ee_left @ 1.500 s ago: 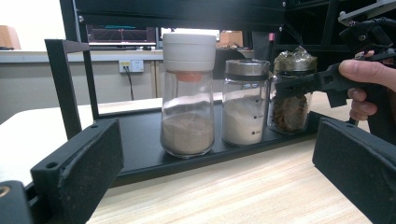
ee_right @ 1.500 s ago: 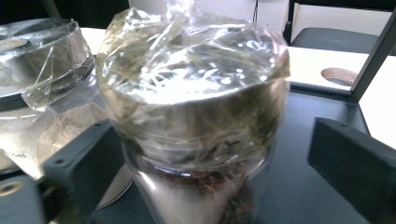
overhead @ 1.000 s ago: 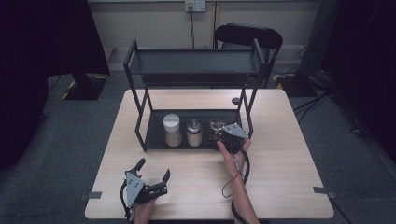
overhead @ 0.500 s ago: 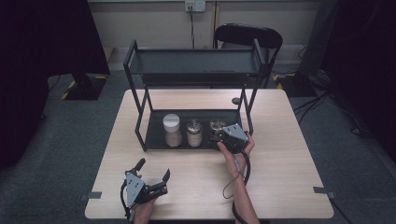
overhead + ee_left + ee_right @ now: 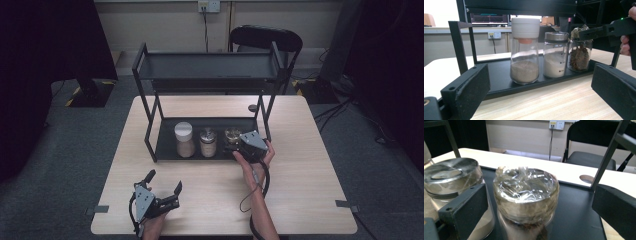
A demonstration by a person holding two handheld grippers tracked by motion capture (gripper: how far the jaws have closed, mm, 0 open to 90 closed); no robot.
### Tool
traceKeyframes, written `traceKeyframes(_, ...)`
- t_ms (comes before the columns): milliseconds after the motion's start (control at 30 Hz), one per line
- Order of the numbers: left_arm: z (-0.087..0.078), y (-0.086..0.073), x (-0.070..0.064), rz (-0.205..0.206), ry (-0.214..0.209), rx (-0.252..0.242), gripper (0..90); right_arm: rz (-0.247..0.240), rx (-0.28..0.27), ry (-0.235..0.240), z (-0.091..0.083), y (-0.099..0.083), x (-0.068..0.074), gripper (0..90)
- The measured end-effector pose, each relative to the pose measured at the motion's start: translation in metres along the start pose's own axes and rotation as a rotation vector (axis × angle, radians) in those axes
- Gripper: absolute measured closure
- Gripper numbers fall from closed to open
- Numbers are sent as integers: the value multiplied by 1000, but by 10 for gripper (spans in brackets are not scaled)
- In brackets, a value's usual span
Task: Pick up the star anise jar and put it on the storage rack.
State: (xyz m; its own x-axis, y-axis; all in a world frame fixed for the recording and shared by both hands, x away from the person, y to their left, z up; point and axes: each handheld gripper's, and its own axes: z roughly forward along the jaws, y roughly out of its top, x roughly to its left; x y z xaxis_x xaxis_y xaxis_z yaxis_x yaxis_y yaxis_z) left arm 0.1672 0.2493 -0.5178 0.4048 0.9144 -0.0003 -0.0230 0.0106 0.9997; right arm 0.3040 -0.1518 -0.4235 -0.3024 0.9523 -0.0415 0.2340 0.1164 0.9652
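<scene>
Three jars sit on the rack's lower shelf (image 5: 165,145), and the right gripper (image 5: 234,146), fingers released, has edged closer around the film-covered jar (image 5: 526,192), likely about to grasp it, while the left gripper (image 5: 162,185) rests spread apart at lower left of the desk (image 5: 300,200).

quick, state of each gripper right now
Left gripper: open, holding nothing, near the table's front edge.
Right gripper: open, jaws either side of the plastic-wrapped jar, not clamped.

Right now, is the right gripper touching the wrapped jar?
Apart. In the right gripper view, the right gripper is open, with clear gaps between each jaw and the wrapped jar.
</scene>
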Motion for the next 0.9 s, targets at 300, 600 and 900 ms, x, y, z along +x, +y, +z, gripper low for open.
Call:
traceKeyframes(300,0,0,0,0,0,0,13,-19,-1,-5,-5,8,3,0)
traceKeyframes(600,0,0,0,0,0,0,14,-6,-5,5,-7,15,4,0)
traceKeyframes(900,0,0,0,0,1,0,14,7,-24,37,-10,17,-1,0)
